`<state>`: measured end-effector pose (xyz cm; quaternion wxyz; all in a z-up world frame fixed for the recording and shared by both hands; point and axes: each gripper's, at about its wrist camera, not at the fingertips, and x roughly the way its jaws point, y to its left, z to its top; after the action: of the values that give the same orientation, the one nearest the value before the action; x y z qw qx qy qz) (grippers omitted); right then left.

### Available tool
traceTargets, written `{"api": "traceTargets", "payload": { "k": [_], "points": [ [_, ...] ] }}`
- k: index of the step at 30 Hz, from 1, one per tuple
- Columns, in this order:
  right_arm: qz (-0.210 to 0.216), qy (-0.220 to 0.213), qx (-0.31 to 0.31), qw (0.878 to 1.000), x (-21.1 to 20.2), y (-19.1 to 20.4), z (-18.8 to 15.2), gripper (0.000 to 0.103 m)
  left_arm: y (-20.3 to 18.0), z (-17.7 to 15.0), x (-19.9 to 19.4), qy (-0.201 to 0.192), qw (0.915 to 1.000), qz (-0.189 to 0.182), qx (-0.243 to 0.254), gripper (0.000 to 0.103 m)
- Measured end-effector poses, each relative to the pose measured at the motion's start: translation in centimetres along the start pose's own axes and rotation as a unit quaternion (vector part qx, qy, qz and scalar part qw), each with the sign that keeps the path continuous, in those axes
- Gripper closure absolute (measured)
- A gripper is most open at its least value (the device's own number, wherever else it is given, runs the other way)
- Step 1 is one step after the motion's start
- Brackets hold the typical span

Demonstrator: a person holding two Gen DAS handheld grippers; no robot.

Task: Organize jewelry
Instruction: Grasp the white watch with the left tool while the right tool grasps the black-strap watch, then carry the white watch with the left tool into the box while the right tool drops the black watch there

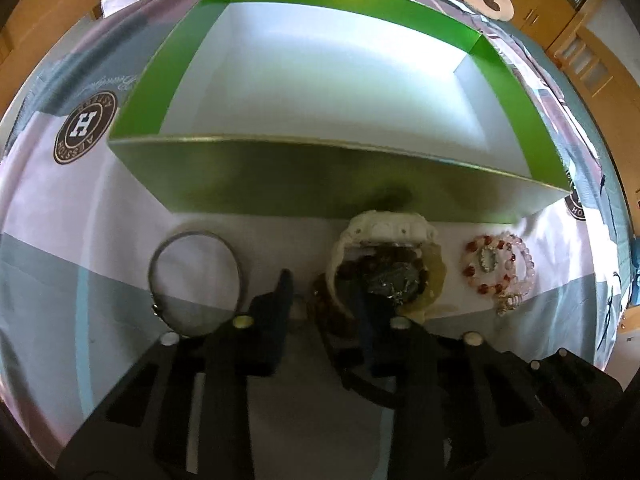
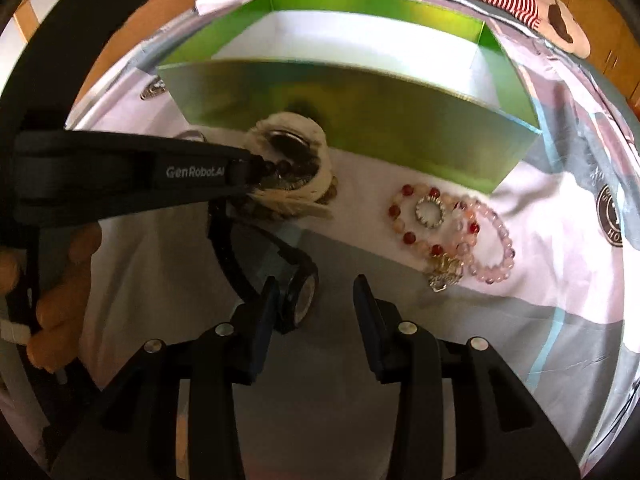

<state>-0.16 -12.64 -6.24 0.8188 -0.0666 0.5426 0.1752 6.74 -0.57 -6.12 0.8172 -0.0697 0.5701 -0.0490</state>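
**Pickup step: both grippers going in on pieces in front of the box**

Left wrist view: left gripper (image 1: 324, 304) is pointing down into the pile at the white watch (image 1: 380, 232), jaws narrow, with brown beads (image 1: 320, 296) lying between them. Whether the pads are actually pinching the beads, I cannot tell (dark and blurred there). Silver bangle (image 1: 196, 280) is lying just left of the fingers, untouched. Green box (image 1: 280, 176) is sitting right behind the row, looking empty inside.

Right wrist view: right gripper (image 2: 316, 300) is hovering half-open around the black watch (image 2: 304, 292). The watch case is touching one finger and sitting apart from the other, so it is not gripped yet. Pink and red bead bracelets (image 2: 452, 228) are lying off to the side on the bedsheet (image 2: 560, 264).

Judgement: nothing is packed yet. The next move is calling for closing fully, lifting clear of the near wall, then carrying over the box.
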Motion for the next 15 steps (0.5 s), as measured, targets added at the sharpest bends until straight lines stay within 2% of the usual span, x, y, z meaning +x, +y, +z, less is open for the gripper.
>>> {"api": "traceTargets", "payload": {
  "k": [2,3,4,6,8,12,15],
  "points": [
    [-0.006,0.004,-0.002,1.000,0.4,0.3,0.1,0.063,-0.3,-0.1,0.0,-0.001,1.0000,-0.008,0.006,0.088],
    [-0.009,0.005,-0.004,1.000,0.6,0.4,0.2,0.068,-0.4,-0.2,-0.2,-0.003,1.0000,-0.004,0.007,0.092],
    [-0.009,0.004,-0.007,1.000,0.6,0.5,0.2,0.086,-0.4,-0.3,-0.5,-0.008,0.9999,0.004,0.011,0.093],
    [-0.014,-0.004,-0.008,1.000,0.6,0.7,0.3,0.093,-0.3,-0.5,-1.1,-0.015,0.9997,0.011,0.014,0.096],
    [-0.020,-0.016,-0.007,1.000,0.3,0.9,0.3,0.094,0.0,-0.6,-2.0,-0.021,0.9997,0.009,0.012,0.096],
    [-0.011,-0.045,0.013,0.999,-1.1,0.2,0.8,0.094,0.5,-0.9,-4.4,-0.058,0.9982,0.008,0.008,0.096],
    [-0.009,-0.062,0.028,0.998,-2.3,-0.7,1.1,0.094,0.9,-1.2,-6.4,-0.083,0.9965,-0.005,0.005,0.096]
  ]
}}
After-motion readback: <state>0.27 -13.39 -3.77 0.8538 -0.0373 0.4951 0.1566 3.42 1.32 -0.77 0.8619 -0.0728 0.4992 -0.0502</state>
